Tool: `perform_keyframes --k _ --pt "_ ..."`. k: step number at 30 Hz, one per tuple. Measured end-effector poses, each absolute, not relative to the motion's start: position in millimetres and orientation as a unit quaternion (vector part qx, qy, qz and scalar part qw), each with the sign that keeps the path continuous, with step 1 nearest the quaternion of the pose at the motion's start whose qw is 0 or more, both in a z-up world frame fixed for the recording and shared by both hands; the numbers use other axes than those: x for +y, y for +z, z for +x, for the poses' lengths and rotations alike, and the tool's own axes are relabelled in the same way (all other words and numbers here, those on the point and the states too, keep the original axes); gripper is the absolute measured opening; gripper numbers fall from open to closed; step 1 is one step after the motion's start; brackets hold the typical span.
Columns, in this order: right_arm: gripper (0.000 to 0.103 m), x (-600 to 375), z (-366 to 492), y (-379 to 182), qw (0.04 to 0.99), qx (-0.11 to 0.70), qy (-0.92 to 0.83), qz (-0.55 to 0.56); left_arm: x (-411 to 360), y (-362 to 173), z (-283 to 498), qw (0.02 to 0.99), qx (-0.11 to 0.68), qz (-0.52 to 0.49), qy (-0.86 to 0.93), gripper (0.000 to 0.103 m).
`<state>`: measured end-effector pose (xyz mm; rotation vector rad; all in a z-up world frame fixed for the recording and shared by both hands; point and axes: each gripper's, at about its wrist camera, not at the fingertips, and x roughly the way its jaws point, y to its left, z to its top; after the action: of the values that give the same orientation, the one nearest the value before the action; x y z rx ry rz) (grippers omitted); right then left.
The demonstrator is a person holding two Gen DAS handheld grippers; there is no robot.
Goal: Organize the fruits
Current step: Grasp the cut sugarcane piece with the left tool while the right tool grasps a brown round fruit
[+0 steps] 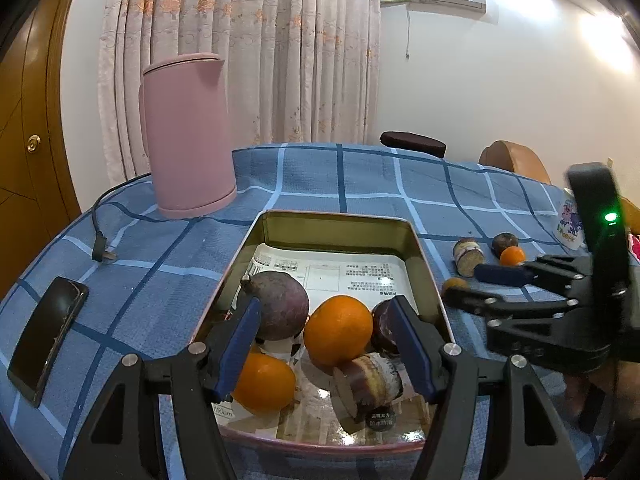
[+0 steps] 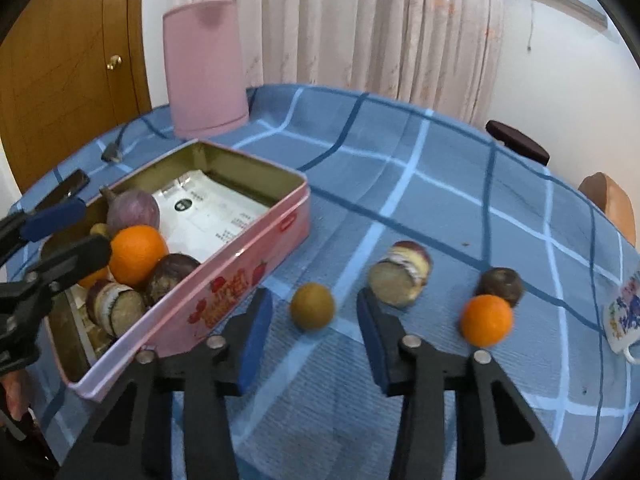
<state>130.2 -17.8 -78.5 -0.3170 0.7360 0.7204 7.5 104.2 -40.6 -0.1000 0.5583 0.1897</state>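
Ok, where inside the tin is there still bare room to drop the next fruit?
The far half of the tin, over the printed paper toward the kettle, is bare. The near end is crowded: two oranges, dark fruits and a cut piece.

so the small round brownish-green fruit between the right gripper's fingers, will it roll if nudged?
Likely. The small round brownish-green fruit looks near-spherical and sits loose on the flat blue checked tablecloth, so an off-centre pad touch could roll it. The right gripper is open around it; skin looks smooth, possibly slippery.
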Motion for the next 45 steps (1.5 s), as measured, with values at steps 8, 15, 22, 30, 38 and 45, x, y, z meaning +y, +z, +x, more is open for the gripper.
perform_keyframes --k 8,15,22,30,38,45 --pt "0.029 -35 136 -73 0.866 0.345 0.337 -0.130 83 -25 16 0.962 0.260 -0.030 0.076 0.068" --pt "0.029 -103 162 -52 0.911 0.320 0.248 -0.081 25 -21 54 0.961 0.277 0.001 0.025 0.068" --pt "0.029 -151 183 -57 0.923 0.325 0.204 -0.031 -12 -33 102 0.947 0.322 0.013 -0.001 0.068" --pt "0.029 -158 184 -62 0.923 0.319 0.214 -0.014 -23 -50 140 0.932 0.361 0.016 -0.001 0.068" --pt "0.029 -163 177 -59 0.925 0.307 0.223 -0.011 -22 -66 168 0.915 0.403 0.005 0.000 0.054" --pt "0.029 -165 174 -57 0.926 0.298 0.231 -0.004 -18 -64 167 0.918 0.397 -0.006 -0.014 0.036"
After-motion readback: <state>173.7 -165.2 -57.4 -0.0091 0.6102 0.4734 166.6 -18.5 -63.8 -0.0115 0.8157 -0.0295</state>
